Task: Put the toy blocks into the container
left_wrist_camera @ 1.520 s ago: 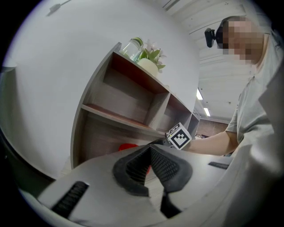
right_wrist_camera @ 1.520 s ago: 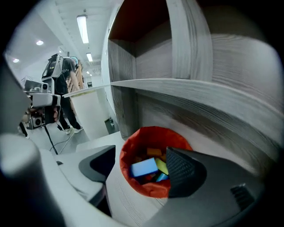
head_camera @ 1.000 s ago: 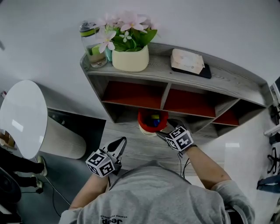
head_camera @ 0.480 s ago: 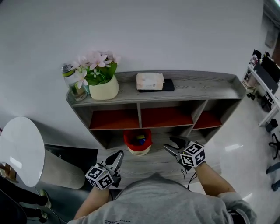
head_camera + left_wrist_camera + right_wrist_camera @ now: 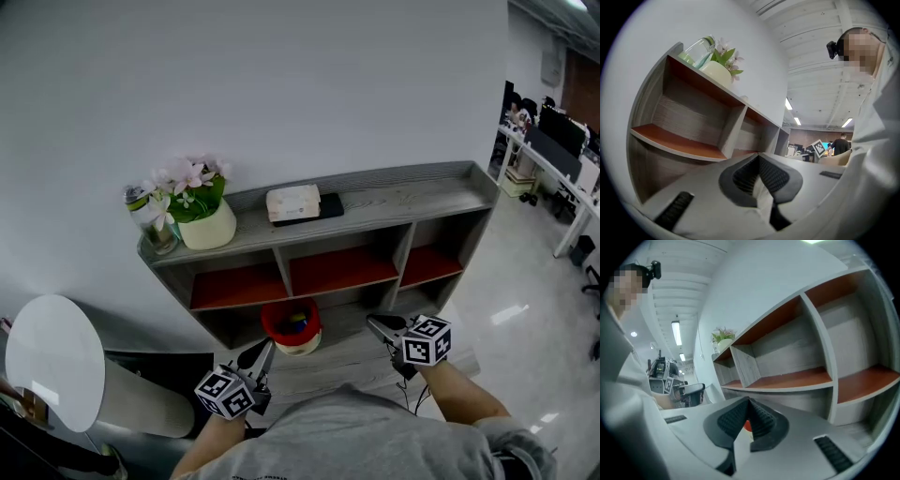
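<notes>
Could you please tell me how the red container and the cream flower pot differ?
The red container sits low, on the bottom board; the cream flower pot stands atop the shelf unit. The container holds coloured toy blocks; the pot holds pink flowers. Both are round and open-topped.

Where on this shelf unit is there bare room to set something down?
Free: the right half of the shelf top, right of the beige box; all three red-floored compartments; the lower board right of the red container. Crowded: the top's left end, where the bottle and flower pot stand close together.
</notes>
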